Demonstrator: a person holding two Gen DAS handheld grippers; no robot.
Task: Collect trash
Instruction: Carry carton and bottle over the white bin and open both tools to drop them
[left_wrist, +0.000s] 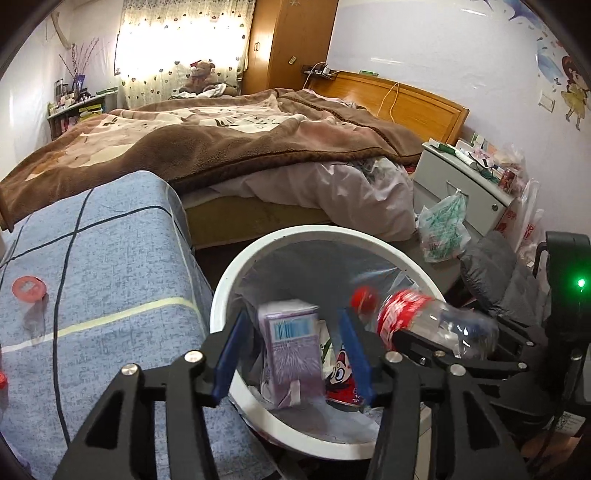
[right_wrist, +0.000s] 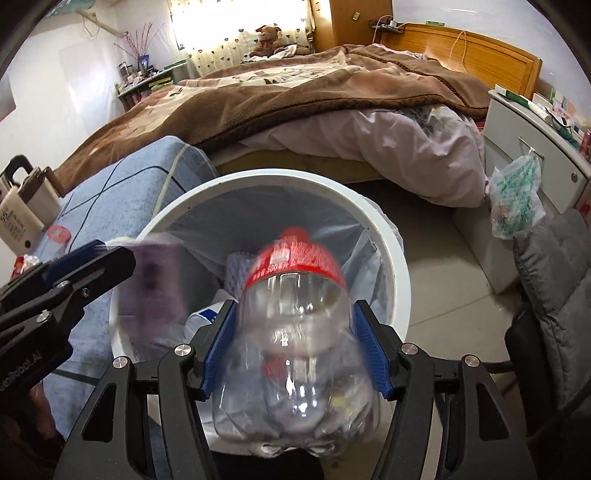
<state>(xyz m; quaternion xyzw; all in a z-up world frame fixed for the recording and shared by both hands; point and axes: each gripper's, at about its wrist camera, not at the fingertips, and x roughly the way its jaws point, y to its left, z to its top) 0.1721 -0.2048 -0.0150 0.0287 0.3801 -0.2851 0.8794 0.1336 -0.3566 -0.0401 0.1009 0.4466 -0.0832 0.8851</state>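
A white trash bin (left_wrist: 332, 236) lined with a clear bag stands on the floor beside the bed. My left gripper (left_wrist: 291, 317) hangs over it, jaws apart. A purple drink carton (left_wrist: 290, 347), blurred, sits loose between the blue pads without touching either. The right wrist view shows this carton (right_wrist: 151, 284) as a purple smear beside the left gripper (right_wrist: 99, 254). My right gripper (right_wrist: 295, 306) is shut on a clear plastic bottle (right_wrist: 295, 332) with a red label and cap. The bottle (left_wrist: 424, 317) is above the bin's right rim (right_wrist: 399, 266). A red-and-white wrapper (left_wrist: 341, 376) lies inside the bin.
A table under a blue checked cloth (left_wrist: 110, 258) stands left of the bin, with a red-lidded clear cup (left_wrist: 27, 291) on it. Behind is the bed (left_wrist: 221, 140). A white nightstand (left_wrist: 465, 184), a hanging green-printed bag (left_wrist: 443, 225) and a grey padded garment (left_wrist: 495, 266) crowd the right.
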